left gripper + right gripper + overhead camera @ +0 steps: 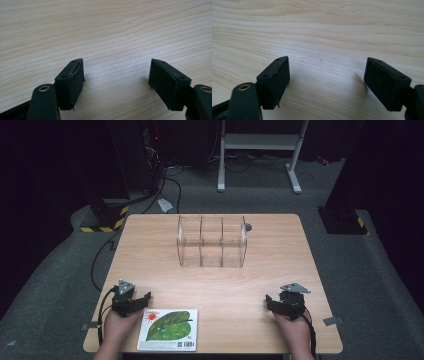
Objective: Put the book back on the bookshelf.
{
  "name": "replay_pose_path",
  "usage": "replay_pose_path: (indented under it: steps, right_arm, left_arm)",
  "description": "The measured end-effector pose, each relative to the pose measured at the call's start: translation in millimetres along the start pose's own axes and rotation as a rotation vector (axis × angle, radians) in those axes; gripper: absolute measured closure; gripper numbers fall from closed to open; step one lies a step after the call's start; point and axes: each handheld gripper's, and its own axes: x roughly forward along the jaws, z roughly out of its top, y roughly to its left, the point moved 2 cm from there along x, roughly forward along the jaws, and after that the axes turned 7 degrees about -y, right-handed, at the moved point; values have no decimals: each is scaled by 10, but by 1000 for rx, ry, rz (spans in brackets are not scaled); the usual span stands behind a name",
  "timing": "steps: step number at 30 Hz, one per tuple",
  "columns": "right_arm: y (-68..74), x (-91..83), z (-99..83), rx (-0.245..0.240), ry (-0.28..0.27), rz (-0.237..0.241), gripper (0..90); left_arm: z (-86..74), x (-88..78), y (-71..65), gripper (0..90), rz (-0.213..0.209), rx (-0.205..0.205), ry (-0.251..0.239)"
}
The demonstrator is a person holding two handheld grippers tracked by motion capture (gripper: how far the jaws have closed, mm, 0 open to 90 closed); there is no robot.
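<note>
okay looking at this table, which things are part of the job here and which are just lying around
Likely part of the job:
picture book, flat beside the left gripper
clear three-compartment organizer, standing empty mid-table
right gripper, jaws apart over bare wood

Just lying about:
small grey round thing behind the organizer
tape scraps at the table's edge
white stand on the floor

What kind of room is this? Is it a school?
Probably not a school; more likely a lab or recording studio. A lone wooden table stands on grey carpet amid dark surroundings, cables trail over the floor, and yellow-black hazard tape marks a stand's base.
</note>
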Motion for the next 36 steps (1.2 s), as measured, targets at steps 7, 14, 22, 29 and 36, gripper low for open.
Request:
replay_pose_path:
  steps: [7,14,22,29,36]
  right_arm:
    - [121,-72,68,33,-49,83,296]
    - [441,-111,129,-16,-82,125,337]
    - [896,-57,139,-61,-60,227,345]
    - [1395,-54,174,-105,-59,314,342]
    - [1762,-17,207,-169,-47,416,347]
  left_arm:
    - [-48,-156,46,295,-39,-25,46]
    - [-138,-323,125,326,-35,-71,42]
    - [-243,-471,145,338,-45,-80,7]
    - [-259,-503,98,342,-77,-62,-10]
    - [-296,-604,-20,337,-108,-63,-24]
